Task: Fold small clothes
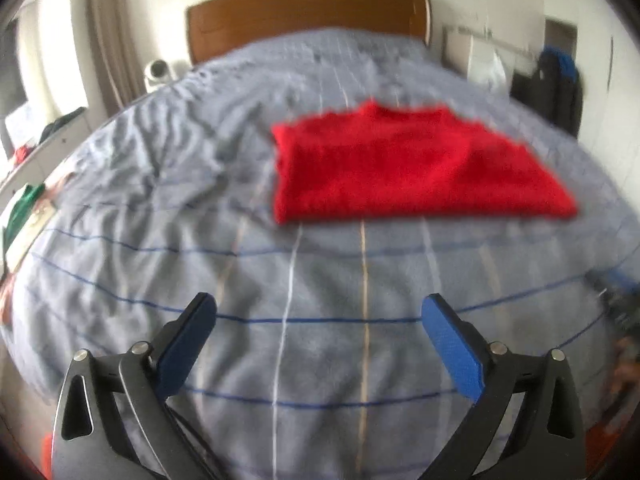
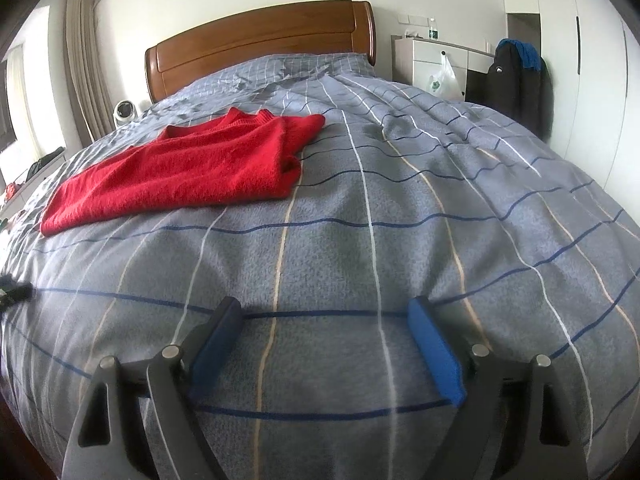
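A red knitted sweater (image 1: 412, 164) lies partly folded, sleeves tucked in, flat on the grey checked bedspread (image 1: 240, 240). In the right wrist view the sweater (image 2: 188, 168) lies to the upper left on the bedspread (image 2: 400, 220). My left gripper (image 1: 320, 308) is open and empty, hovering over the bedspread well short of the sweater's near hem. My right gripper (image 2: 324, 312) is open and empty, low over the bedspread, with the sweater far ahead to its left. The left wrist view is blurred.
A wooden headboard (image 2: 260, 40) stands at the far end. A white dresser (image 2: 432, 60) and a dark jacket (image 2: 516, 80) stand at the right. A small white fan (image 2: 124, 112) and curtains (image 2: 84, 60) are at the left. A cluttered shelf (image 1: 28, 184) runs along the left.
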Tool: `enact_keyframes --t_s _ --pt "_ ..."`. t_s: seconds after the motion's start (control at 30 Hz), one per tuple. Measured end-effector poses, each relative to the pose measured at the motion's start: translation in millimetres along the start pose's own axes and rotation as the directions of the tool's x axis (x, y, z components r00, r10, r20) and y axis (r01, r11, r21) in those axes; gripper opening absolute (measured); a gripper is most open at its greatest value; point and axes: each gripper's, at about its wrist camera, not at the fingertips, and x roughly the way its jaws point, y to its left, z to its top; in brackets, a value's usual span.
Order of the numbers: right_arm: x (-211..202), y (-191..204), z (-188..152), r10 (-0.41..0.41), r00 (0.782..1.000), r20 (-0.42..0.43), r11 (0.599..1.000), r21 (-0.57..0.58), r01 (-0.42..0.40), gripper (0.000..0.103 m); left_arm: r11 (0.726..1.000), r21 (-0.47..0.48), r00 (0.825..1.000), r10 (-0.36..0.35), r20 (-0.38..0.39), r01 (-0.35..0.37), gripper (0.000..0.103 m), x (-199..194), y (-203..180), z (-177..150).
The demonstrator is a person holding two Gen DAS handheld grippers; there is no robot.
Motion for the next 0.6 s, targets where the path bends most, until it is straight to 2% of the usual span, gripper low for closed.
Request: enact_keyframes --t_s 0.13,0.17,0.2,0.23,0.33,0.6 --pt "0 0 0 -0.001 1.000 -0.001 1.000 -0.001 0.001 0.085 0.992 -0.111 0.998 -0.049 0.037 0.053 0.102 -32 17 -9" --pt "0 1 0 -0.001 1.000 -0.001 1.000 -0.001 0.001 0.085 0.993 -0.111 0.998 -0.033 0.045 0.038 0.102 -33 18 -12" --pt "0 1 0 -0.002 1.000 0.000 1.000 -0.002 0.002 0.085 0.995 -0.098 0.998 -0.001 0.055 0.006 0.102 -31 19 -13" --pt "0 1 0 -0.002 1.000 0.001 1.000 -0.002 0.002 0.085 0.996 -0.068 0.997 0.059 0.056 -0.055 0.102 -26 19 -14" --pt "-1 2 -1 -0.006 1.000 0.002 1.000 -0.006 0.006 0.085 0.990 -0.044 0.989 0.136 0.064 -0.133 0.102 -12 24 -13" --pt "-1 1 0 -0.006 1.000 -0.001 1.000 -0.005 0.006 0.085 0.985 -0.127 0.993 0.120 -0.009 -0.120 0.102 6 49 -19"
